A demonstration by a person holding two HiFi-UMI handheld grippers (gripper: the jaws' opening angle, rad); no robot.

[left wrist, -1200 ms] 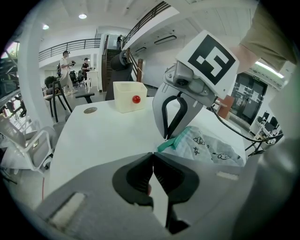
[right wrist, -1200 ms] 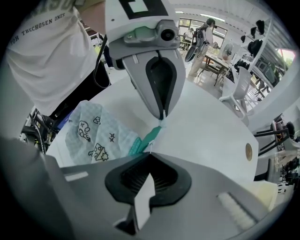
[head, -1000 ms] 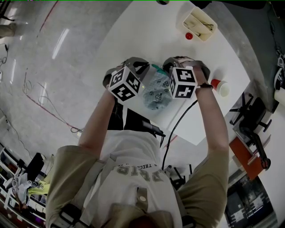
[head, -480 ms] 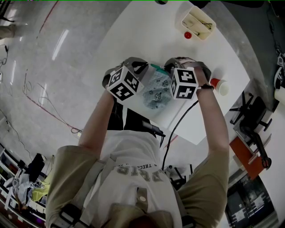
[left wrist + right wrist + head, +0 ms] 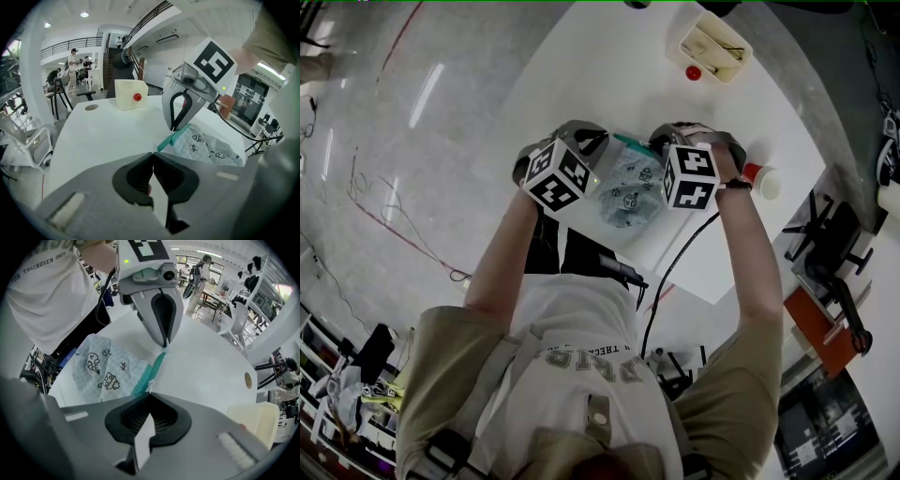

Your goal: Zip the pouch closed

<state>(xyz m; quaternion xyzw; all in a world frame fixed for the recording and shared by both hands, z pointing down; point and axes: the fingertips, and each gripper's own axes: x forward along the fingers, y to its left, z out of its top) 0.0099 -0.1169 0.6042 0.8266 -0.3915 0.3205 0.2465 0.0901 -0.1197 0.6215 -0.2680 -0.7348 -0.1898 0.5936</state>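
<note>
A pale checked pouch [image 5: 628, 195] with cartoon prints and a teal zipper [image 5: 151, 371] lies on the white table [image 5: 581, 66]. My left gripper [image 5: 153, 154] is shut on the end of the zipper tape, and in the right gripper view its tips [image 5: 165, 347] pinch the teal strip's far end. My right gripper [image 5: 150, 392] is shut at the zipper's other stretch, with the small white zipper pull [image 5: 149, 384] at its tips. In the left gripper view the right gripper [image 5: 176, 130] points steeply down onto the zipper. The pouch body [image 5: 206, 145] sags towards the person.
At the table's far end stands a cream bin [image 5: 714, 45] with a red ball [image 5: 693, 72] beside it. A red and white cup [image 5: 761, 180] stands right of the right hand. A black cable [image 5: 670, 272] hangs off the near edge. People and chairs are in the background.
</note>
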